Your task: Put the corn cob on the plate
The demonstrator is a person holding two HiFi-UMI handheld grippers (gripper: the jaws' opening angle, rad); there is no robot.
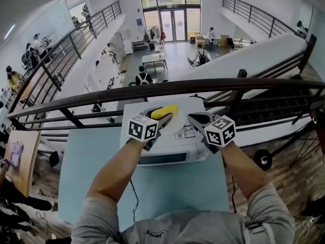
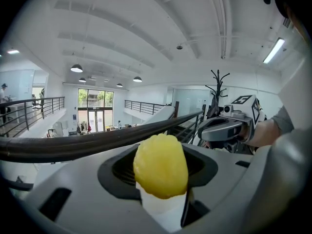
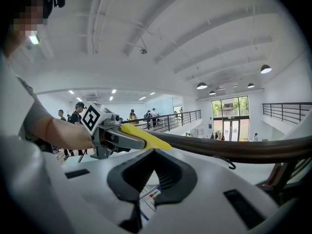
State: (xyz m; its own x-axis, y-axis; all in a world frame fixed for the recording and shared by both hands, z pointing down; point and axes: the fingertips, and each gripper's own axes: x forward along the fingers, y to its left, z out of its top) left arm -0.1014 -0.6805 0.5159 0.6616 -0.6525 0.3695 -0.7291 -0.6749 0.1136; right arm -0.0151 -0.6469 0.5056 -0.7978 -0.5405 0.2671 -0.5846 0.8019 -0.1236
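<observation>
We logged the left gripper (image 1: 162,120) clenched on the corn cob (image 2: 161,165). The yellow cob was held above the white appliance (image 1: 175,147) on the pale blue table (image 1: 91,177) and stuck out toward 1 o'clock in the head view. The right gripper (image 3: 148,191) hung at 3 o'clock of the left, near but apart; its jaws seemed slightly parted with nothing between them, though we found that gap hard to judge.

The smooth yellow plastic corn cob (image 1: 165,111) is clamped lengthwise in the left gripper (image 1: 162,119), held up in the air. Its rounded tip juts forward, away from the person, lying close to level.
</observation>
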